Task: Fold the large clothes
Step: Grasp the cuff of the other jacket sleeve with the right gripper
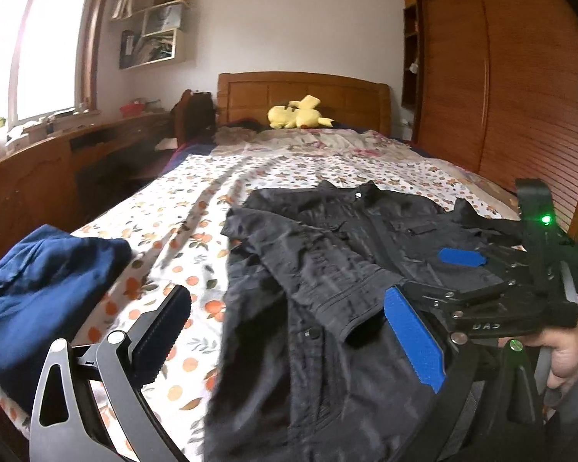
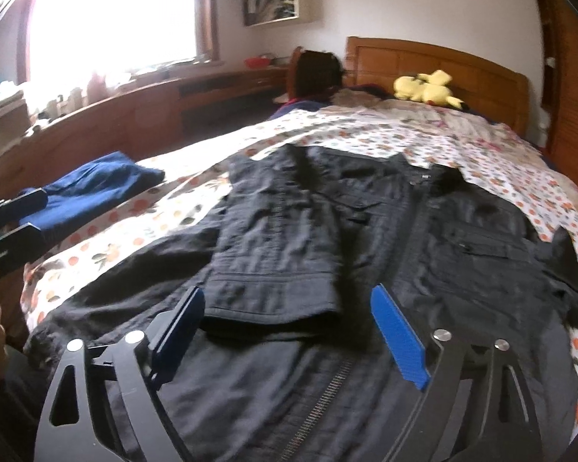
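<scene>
On the fruit-print bed (image 2: pixel 366 131), a folded navy cloth (image 2: pixel 96 188) lies left; the black zip-front jacket (image 2: pixel 366 231) sprawls centre, one sleeve folded across its chest. The left tool (image 1: pixel 289 331) hangs released. The right tool (image 2: pixel 289 327), released, straddles the cuff untouching; closing now might pinch several layers. Motion blurs the hem; the far sleeve is cut off.

A yellow plush toy (image 1: pixel 298 113) lies against the wooden headboard (image 1: pixel 300 92).
</scene>
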The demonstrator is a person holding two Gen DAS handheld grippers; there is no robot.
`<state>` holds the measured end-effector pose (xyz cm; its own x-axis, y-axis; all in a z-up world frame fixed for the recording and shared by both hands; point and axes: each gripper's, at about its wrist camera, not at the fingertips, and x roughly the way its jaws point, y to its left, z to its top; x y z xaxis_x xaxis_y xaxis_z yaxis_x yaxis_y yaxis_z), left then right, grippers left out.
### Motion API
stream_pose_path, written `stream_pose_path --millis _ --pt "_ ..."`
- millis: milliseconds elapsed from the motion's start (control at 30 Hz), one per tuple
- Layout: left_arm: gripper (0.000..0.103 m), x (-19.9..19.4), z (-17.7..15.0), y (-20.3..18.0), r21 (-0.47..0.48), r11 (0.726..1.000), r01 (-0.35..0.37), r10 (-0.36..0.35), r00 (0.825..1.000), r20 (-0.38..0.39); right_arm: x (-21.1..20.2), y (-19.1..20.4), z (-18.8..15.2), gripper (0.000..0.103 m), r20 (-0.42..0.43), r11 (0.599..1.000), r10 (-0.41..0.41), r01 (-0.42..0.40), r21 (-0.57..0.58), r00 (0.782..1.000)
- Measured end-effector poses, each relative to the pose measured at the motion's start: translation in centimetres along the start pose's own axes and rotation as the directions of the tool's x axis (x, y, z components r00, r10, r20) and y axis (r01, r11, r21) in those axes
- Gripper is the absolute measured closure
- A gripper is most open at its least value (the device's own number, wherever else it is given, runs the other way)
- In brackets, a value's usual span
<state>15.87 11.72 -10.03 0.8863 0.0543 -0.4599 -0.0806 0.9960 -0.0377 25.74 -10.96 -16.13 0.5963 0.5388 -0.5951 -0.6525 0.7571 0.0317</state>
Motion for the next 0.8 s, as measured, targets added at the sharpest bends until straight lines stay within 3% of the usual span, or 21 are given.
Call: stream_pose_path --millis 133,333,567,700,767,800 --pt "0.002 -0.7 -0.7 1.5 -0.015 1.0 -0.021 0.021 1.0 -0.005 1.9 1.9 0.3 0.032 -0.038 0.998 0.048 -0.049 -0.04 0.998" --pt "0.002 -1.3 -1.2 2.9 -0.016 0.998 -0.055 0.055 0.998 -0.009 5.4 4.2 -0.3 0.038 -0.128 0.988 0.112 -0.124 -0.09 0.985" --pt "0.002 -2.0 -1.5 3.5 -0.015 0.997 -0.069 0.069 0.998 -0.012 7.9 4.6 -1.6 0.045 -0.224 0.985 0.126 -0.149 -0.087 0.966" --pt "0.002 -1.8 -1.5 3.3 -0.011 0.997 -0.072 0.072 0.997 -0.014 8.0 4.4 -1.7 0.062 -0.227 0.988 0.109 -0.13 -0.08 0.968" --pt "0.002 -1.6 -1.6 3.2 -0.006 0.997 -0.072 0.072 0.997 -0.017 7.9 4.4 -1.7 0.075 -0.225 0.989 0.1 -0.122 -0.087 0.969" --pt "0.002 -1.5 -1.6 3.1 -0.004 0.997 -0.072 0.072 0.997 -0.019 7.8 4.5 -1.7 0.086 -0.222 0.988 0.097 -0.12 -0.092 0.97"
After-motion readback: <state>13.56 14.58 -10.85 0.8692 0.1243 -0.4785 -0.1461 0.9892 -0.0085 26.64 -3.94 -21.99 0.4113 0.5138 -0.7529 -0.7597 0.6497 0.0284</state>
